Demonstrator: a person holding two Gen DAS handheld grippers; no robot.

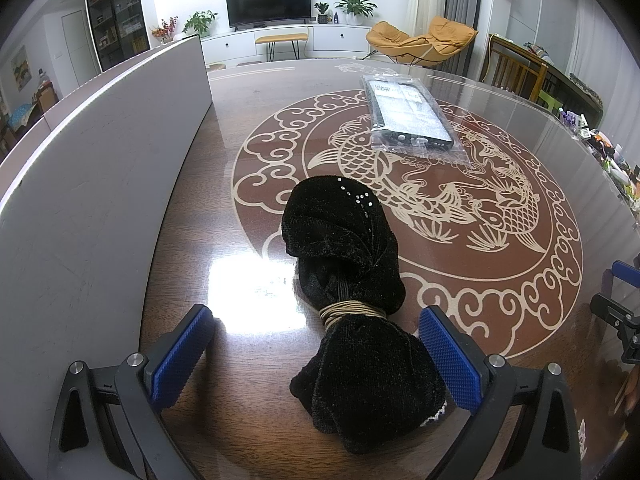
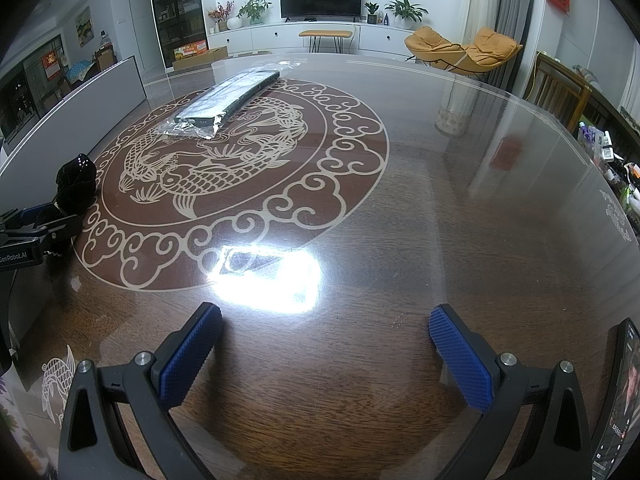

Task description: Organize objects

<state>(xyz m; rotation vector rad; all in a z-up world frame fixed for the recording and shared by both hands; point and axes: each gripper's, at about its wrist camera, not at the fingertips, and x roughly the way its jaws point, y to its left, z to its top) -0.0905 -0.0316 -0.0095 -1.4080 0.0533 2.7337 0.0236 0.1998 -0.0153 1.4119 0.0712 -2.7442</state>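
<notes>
From my remote station I find the left gripper [image 1: 316,344] set low over the table [image 1: 500,128], jaws spread wide and closed on nothing, with the black velvet bundle [image 1: 352,300] lying between the two blue pads and reaching forward past them. The bundle is cinched at its waist by a tan cord [image 1: 352,310]; its near lobe lies just beside the right-hand pad, possibly touching it, and well apart from the left-hand one. The right gripper [image 2: 326,346] hovers over bare wood beside a bright ceiling-light glare, jaws equally wide and empty. A bagged flat dark item [image 1: 410,114] rests farther out on the fish medallion, and a grey panel [image 1: 100,168] stands along the table's left side (its purpose I cannot determine). My judgement: the step in hand is the left-side grasp of the bundle. To do it well I would shift the gripper so the bundle sits centred, close across the corded waist where the cloth is narrowest and firmest, and lift only once both pads bear evenly, since loose velvet could slip.
</notes>
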